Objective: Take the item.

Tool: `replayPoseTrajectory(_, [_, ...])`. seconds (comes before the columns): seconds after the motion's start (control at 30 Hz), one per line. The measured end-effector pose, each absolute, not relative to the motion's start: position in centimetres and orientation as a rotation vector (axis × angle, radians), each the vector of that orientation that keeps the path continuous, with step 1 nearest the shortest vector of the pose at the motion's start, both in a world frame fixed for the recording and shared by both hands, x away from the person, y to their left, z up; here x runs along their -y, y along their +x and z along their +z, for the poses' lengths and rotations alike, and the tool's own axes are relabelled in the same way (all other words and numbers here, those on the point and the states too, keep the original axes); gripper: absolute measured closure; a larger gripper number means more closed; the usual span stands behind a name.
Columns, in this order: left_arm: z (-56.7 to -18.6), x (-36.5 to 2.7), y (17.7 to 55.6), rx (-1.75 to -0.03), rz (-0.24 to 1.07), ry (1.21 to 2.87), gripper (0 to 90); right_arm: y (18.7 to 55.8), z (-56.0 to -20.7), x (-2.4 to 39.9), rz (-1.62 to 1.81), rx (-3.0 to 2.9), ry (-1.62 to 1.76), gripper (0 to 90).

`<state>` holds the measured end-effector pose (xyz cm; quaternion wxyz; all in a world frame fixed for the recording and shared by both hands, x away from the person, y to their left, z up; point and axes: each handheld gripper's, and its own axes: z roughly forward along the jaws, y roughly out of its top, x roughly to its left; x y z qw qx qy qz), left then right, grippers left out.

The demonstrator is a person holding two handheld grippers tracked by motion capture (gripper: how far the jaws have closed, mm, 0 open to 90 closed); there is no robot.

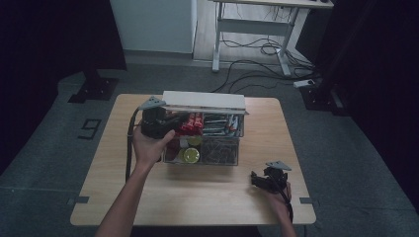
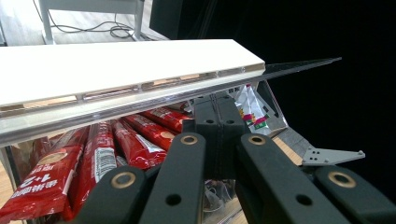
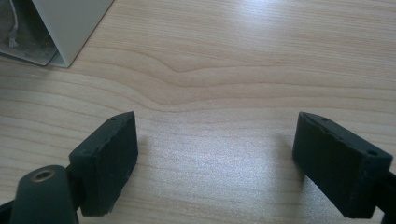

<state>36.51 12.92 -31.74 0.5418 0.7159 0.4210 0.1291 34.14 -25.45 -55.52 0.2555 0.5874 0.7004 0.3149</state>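
Left gripper (image 2: 219,121): jaws pressed together, at the clear box's (image 1: 217,155) left end, under its raised white lid (image 1: 203,101).
Right gripper (image 3: 215,163): jaws spread, nothing between, above bare table (image 1: 197,197).
Red packets (image 2: 93,158): perhaps five, inside box.
Boxes: one, mid-table.

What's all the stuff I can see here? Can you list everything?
Clear box: one, see-through, compartments, table centre.
Lid: one, white, raised at the box's far side.
Red packets: several, red, box's far-left compartment.
Round yellow items: a few, near-left compartment.
Table: one, light wood.
Desk: one, white-legged, behind, cables on the floor.
Left gripper: black, shut, at the box's left end.
Right gripper: black, open, resting on the table.
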Motion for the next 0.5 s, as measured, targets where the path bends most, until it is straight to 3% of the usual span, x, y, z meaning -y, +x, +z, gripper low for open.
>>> replayPoseTrajectory(0.17, [-31.8, -12.8, 36.4, -0.994, 0.311, 1.7, 90.0, 33.8, -55.4, 25.5, 0.88, -1.886, 1.589, 26.0])
replayPoseTrajectory(0.5, [-32.1, -12.9, 36.8, -0.991, 0.312, 1.703, 90.0, 32.2, -51.7, 25.3, 1.065, -1.805, 1.489, 33.6])
